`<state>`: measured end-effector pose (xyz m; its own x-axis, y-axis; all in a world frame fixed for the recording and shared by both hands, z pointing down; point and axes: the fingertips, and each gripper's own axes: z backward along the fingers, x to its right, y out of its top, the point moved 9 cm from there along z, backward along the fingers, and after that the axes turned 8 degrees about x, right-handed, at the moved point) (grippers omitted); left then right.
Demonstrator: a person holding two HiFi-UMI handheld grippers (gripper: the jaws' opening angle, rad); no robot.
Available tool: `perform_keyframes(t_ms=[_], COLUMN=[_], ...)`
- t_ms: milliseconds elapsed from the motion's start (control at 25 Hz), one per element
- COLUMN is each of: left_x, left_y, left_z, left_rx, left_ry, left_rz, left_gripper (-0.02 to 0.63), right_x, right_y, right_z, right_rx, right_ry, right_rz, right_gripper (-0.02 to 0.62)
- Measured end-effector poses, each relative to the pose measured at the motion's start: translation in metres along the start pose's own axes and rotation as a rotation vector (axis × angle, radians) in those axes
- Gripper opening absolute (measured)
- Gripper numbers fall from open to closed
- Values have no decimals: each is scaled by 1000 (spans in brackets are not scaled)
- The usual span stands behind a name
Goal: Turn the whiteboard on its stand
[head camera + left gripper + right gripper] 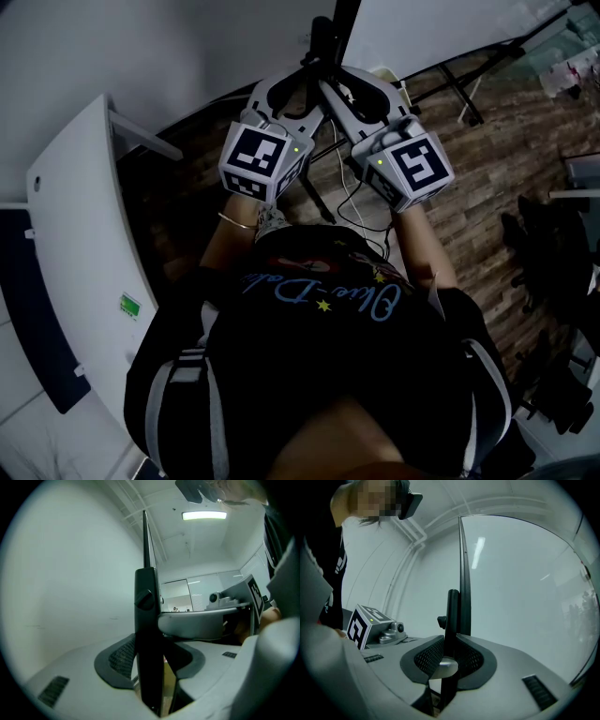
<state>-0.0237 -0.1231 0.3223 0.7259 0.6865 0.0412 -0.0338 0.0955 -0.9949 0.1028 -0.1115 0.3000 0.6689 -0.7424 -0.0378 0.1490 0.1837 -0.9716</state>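
The whiteboard (441, 33) stands on its stand over a wood floor (487, 169). In the head view its white panel runs off to the upper right from a black pole (325, 52). Both grippers meet at that pole, in front of the person's chest.

The left gripper (302, 94) points about level. In the left gripper view the pole (147, 634) rises straight between its fingers (117, 660), which sit fairly wide apart and hold it. The left pad lies against the pole, and low down on the other side a sliver of floor shows through. A black knob (144, 599) sticks out of the pole above the grip. The board's edge (145, 536) climbs as a thin dark line above that.

The right gripper (349, 94) comes in from the other side, just beside the left one. In the right gripper view its dark ribbed fingers (471, 660) close on the same pole (451, 630) from both sides. The board's face (515, 583) fills the right of that view, glossy, with a lamp's streak reflected in it. The left gripper's marker cube (363, 623) shows at the left.

A curved white surface (84, 234) lies to the person's left — well apart from the stand. The black legs (459, 94) of the stand spread over the floor beneath the board, and thin cables (352, 202) trail near the person's feet.
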Motion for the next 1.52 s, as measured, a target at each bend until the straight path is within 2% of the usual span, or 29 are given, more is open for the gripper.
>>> perform_keyframes(t_ms=[1520], left_x=[29], left_y=[4], left_z=[13], left_rx=[7], left_ry=[-13], left_rz=[-7], left_gripper=[193], right_x=[-14], right_y=[8], right_z=[29], right_rx=[31], right_ry=[-15], right_rz=[-6], right_gripper=[77])
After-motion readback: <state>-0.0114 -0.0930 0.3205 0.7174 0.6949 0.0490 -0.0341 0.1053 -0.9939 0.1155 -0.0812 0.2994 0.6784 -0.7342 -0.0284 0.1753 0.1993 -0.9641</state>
